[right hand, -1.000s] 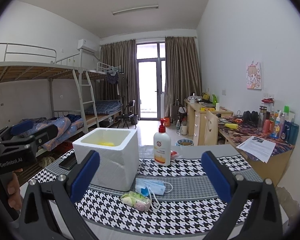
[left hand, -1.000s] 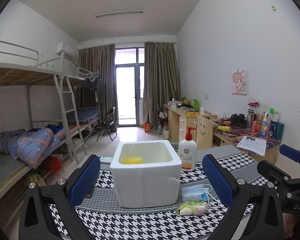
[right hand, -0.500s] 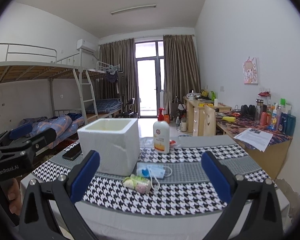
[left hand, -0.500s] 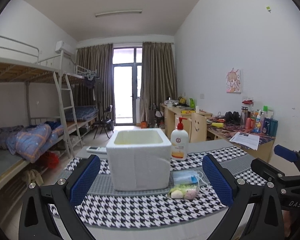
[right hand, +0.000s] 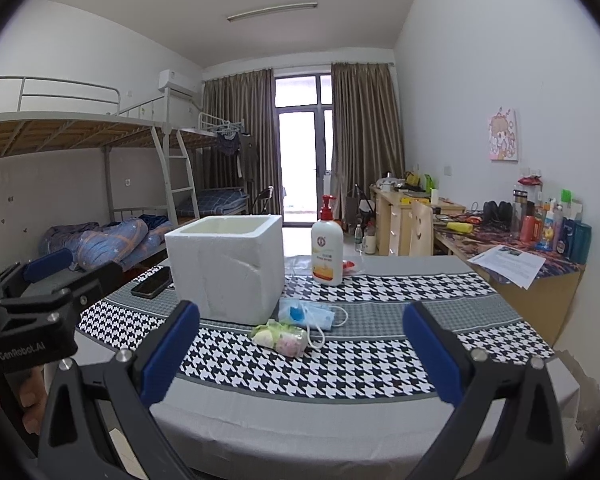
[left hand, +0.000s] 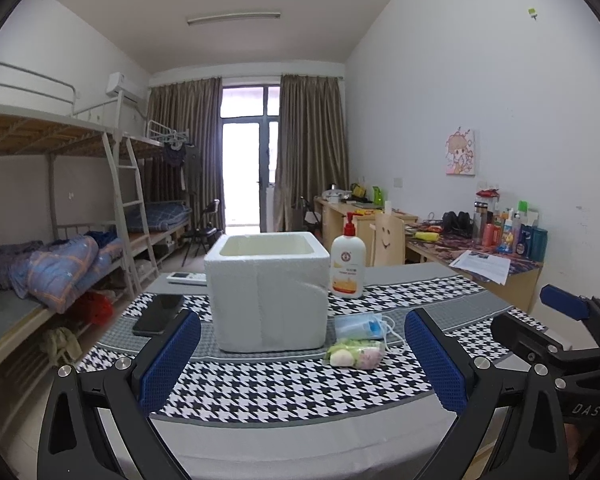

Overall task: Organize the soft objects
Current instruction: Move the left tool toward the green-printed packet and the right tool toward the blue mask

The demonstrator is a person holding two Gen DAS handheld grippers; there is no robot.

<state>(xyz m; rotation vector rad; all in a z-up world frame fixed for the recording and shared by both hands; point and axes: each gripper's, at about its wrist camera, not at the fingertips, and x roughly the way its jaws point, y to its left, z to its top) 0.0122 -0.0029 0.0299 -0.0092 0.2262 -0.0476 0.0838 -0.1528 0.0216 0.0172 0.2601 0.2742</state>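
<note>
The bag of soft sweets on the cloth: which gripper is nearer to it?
Neither clearly. The bag of sweets lies ahead of the right gripper, slightly left of centre, and ahead of the left gripper, toward its right.

Soft daylight from balcony door [left hand: 250,176], fisheye-warped edges

One white foam box [left hand: 266,292] is seen on the counter [left hand: 284,390]. One pump bottle [left hand: 347,263] is counted beside it. One blue face mask [left hand: 360,326] is seen, and one small clear bag of soft sweets [left hand: 354,354] is seen just in front of it. One black phone [left hand: 158,314] is counted, and one white remote [left hand: 187,277] behind it. Two claws are counted: the left claw [left hand: 302,364] and the right claw [right hand: 300,358], each with two blue pads, held wide apart. One checked cloth [right hand: 340,364] is spread under the things. Two bunk beds [left hand: 60,184] are seen by the wall. One picture [left hand: 460,152] is hung on the other wall.
</note>
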